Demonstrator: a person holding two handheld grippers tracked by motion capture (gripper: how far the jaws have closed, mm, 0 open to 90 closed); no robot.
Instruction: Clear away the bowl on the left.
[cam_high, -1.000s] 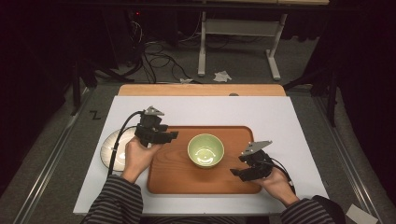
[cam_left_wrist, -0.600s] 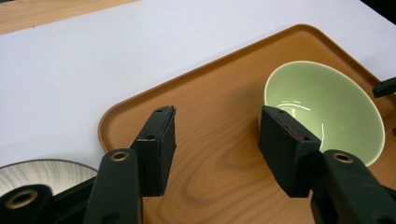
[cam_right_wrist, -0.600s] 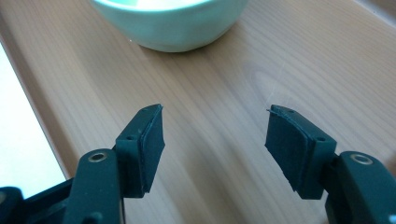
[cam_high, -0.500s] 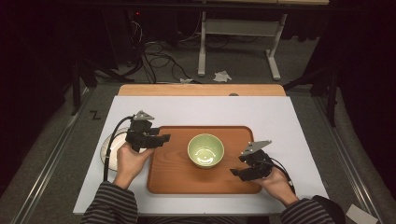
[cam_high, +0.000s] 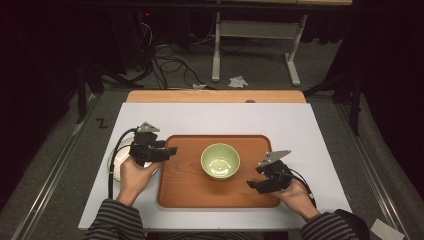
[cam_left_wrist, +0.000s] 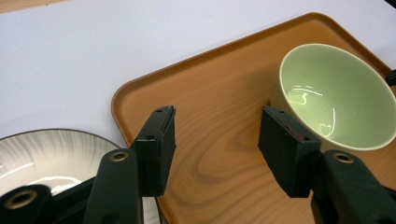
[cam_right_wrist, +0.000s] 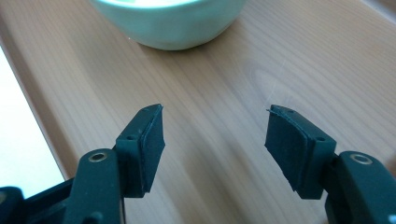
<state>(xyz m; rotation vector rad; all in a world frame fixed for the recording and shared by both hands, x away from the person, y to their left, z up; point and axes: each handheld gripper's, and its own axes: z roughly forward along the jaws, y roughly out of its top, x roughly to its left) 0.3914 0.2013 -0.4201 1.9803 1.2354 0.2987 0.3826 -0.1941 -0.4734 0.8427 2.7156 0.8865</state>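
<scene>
One mark on the floor

A black "Z" (cam_high: 101, 122) stands on the grey floor, beyond and outward of the left gripper (cam_high: 167, 151), just off the table's far left corner.

A white tabletop (cam_high: 215, 117) is seen, bordered at its far edge by a light wooden strip (cam_high: 215, 96). On the grey carpet beyond, a crumpled piece of paper (cam_high: 238, 81) is found between the legs of a white metal frame (cam_high: 252, 30), with black cables (cam_high: 160, 55) tangled to its left. A black Z-shaped mark (cam_high: 101, 123) is seen on the floor left of the table.
</scene>
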